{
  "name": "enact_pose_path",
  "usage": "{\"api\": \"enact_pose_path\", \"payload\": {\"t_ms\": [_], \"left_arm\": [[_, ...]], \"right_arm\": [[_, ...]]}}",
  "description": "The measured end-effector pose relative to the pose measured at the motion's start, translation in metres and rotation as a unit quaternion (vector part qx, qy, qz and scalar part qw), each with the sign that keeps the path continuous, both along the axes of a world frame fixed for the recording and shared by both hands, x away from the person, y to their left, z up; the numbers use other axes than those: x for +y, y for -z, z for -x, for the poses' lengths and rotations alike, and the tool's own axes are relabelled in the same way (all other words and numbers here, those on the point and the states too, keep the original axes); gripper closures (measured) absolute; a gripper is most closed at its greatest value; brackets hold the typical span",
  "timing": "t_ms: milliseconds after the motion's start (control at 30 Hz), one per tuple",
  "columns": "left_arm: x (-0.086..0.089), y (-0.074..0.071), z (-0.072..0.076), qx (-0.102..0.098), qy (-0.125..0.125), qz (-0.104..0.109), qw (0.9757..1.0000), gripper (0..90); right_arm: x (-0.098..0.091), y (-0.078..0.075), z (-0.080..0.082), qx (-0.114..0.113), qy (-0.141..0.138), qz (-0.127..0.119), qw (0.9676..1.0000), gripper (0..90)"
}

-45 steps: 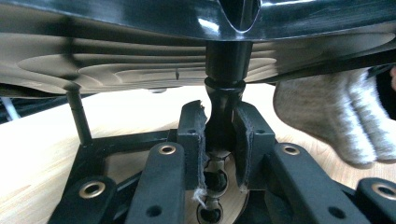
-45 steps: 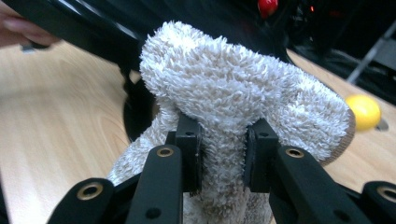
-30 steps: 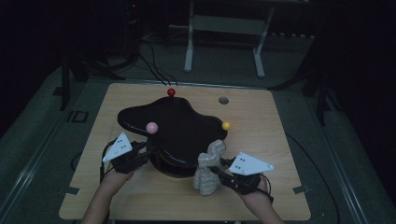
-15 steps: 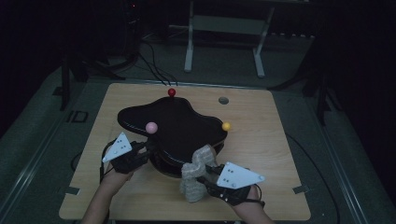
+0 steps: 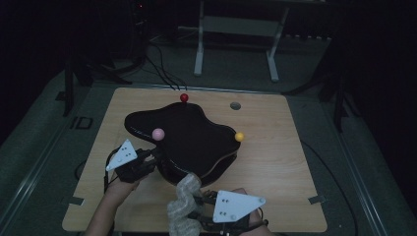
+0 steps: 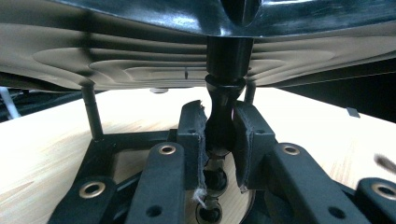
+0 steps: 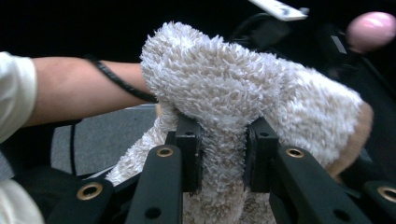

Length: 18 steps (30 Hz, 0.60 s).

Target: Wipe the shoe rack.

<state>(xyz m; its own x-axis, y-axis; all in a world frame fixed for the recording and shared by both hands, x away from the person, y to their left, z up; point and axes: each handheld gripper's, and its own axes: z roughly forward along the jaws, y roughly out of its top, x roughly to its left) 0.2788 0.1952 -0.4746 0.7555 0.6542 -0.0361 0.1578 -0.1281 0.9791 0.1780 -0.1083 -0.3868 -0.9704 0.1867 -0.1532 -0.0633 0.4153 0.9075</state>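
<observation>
1. The fluffy cloth (image 5: pixel 183 209) is a cream, shaggy-pile towel held at the near edge of the wooden table (image 5: pixel 290 162), just in front of the black tray (image 5: pixel 189 140). In the high view it hangs as a wavy strip, its long axis running from the tray's near rim down toward the person; its lower end is cut off by the frame edge.
2. The right gripper (image 7: pixel 219 154) has its jaws nearly closed, the pads pinching a fold of the cloth (image 7: pixel 243 107). A tan patch shows at the cloth's right edge; what it is cannot be made out.
3. The left gripper (image 6: pixel 219 140) has its jaws closed narrowly around a black post (image 6: pixel 223 116) under the tray, at the tray's left near side. The post's lower end is hidden between the jaws.
4. The tray is a glossy, irregular lobed shape on short legs, long axis running from far left to near right. Three balls sit at its rim: red ball (image 5: pixel 184 97) far, pink ball (image 5: pixel 158 133) left, yellow ball (image 5: pixel 239 136) right.
5. No brand, label or readable writing is visible; the grey plates on the grippers carry only dots.
6. The room beyond the table is dark; a pale metal stand (image 5: pixel 236 34) and cables on the floor are dimly seen
</observation>
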Motion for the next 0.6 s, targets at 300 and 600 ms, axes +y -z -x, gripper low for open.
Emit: {"api": "enact_pose_path", "payload": {"t_ms": [300, 600], "left_arm": [[-0.001, 0.000, 0.000, -0.001, -0.001, -0.002, 1.0000, 74.2], [-0.001, 0.000, 0.000, 0.000, 0.000, -0.002, 1.0000, 74.2]], "right_arm": [[0.000, 0.012, -0.023, 0.007, 0.048, 0.015, 0.9987, 72.0], [0.004, -0.011, -0.005, -0.006, 0.002, -0.010, 0.9999, 71.8]]}}
